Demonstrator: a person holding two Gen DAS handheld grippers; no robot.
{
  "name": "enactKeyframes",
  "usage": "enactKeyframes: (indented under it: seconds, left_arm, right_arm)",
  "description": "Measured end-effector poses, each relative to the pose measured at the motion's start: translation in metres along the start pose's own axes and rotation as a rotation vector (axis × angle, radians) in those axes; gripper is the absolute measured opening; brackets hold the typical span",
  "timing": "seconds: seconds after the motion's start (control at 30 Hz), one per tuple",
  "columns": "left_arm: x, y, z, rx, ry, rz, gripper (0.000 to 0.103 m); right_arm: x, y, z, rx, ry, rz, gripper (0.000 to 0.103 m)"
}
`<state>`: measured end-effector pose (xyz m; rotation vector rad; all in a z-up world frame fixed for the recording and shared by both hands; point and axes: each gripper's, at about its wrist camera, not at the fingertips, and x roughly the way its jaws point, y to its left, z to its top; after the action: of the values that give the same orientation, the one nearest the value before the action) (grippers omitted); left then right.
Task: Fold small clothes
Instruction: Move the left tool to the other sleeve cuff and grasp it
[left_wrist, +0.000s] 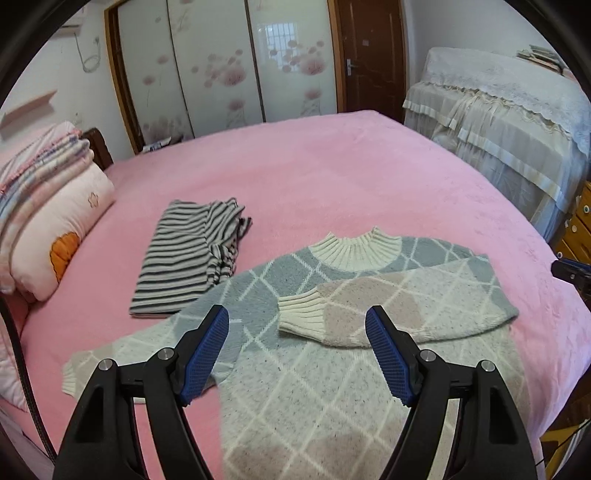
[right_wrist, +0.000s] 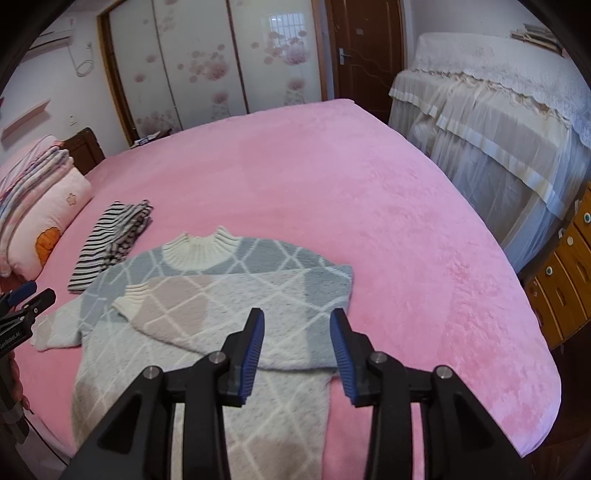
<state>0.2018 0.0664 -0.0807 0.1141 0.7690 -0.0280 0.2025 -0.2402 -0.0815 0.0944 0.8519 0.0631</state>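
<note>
Beneath both claws lies the diamond-patterned sweater (left_wrist: 332, 387), flat on the pink bed (left_wrist: 369, 177), collar at the far end. Its right sleeve is folded across the chest, cuff pointing left; the left sleeve lies stretched out to the left. My left claw (left_wrist: 297, 354) hangs above it, jaws wide apart, nothing between them. My right claw (right_wrist: 297, 354) is also parted, empty. Far left lies a folded striped garment (left_wrist: 188, 258), with pillows (left_wrist: 55, 221) beyond.
</note>
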Motion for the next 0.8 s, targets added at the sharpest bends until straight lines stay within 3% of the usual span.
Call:
enactKeyframes:
  seconds: [0.13, 0.37, 0.53, 0.8]
  left_arm:
    - [-0.019, 0.002, -0.001, 0.009, -0.029, 0.011, 0.075]
    - [-0.029, 0.04, -0.008, -0.072, 0.021, -0.028, 0.075]
    - [-0.039, 0.09, -0.021, -0.089, 0.023, 0.059, 0.075]
    - [-0.048, 0.207, -0.057, -0.221, 0.049, 0.221, 0.075]
  right_arm:
    - [-0.011, 0.017, -0.001, -0.017, -0.009, 0.014, 0.038]
    - [-0.022, 0.071, 0.003, -0.084, -0.02, 0.066, 0.038]
    - [-0.021, 0.13, 0.006, -0.17, -0.032, 0.121, 0.038]
    - [-0.002, 0.241, 0.001, -0.291, -0.036, 0.24, 0.038]
